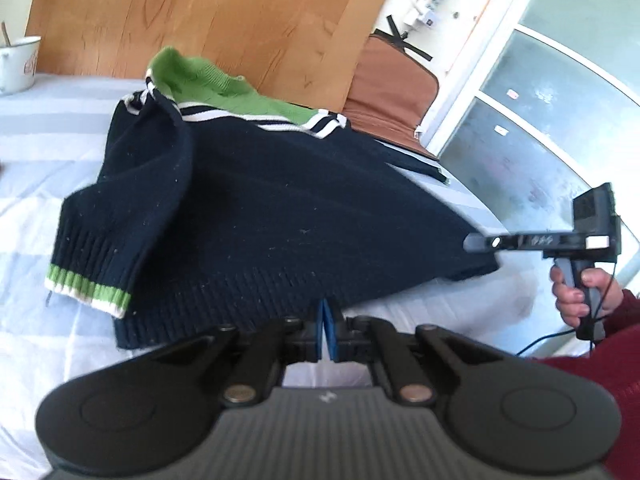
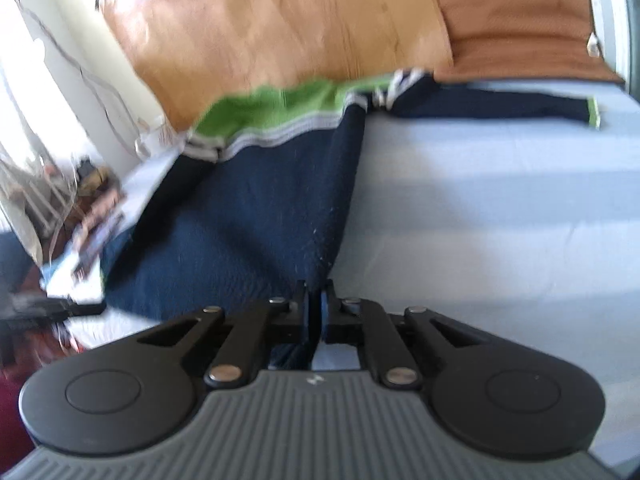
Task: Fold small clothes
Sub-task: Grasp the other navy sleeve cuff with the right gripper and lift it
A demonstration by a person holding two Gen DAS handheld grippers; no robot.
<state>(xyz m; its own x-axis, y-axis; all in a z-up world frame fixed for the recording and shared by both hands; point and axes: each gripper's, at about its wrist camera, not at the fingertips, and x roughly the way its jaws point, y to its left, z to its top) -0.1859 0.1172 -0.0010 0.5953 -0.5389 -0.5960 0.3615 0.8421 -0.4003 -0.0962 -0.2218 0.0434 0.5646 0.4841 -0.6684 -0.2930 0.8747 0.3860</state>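
Left wrist view: the left hand-held gripper [image 1: 325, 322] is clenched on the hem of the navy sweater [image 1: 280, 216]. The right hand-held gripper [image 2: 318, 310] is clenched on the sweater's other bottom corner. The sweater lies on the pale-sheeted bed [image 1: 52, 152], green collar [image 1: 208, 80] toward the wooden headboard [image 1: 220, 12].

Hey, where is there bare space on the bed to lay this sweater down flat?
Bare sheet lies right of the sweater, below its outstretched sleeve. More lies between the folded sleeve and the mug. It is crowded along the headboard by the green collar.
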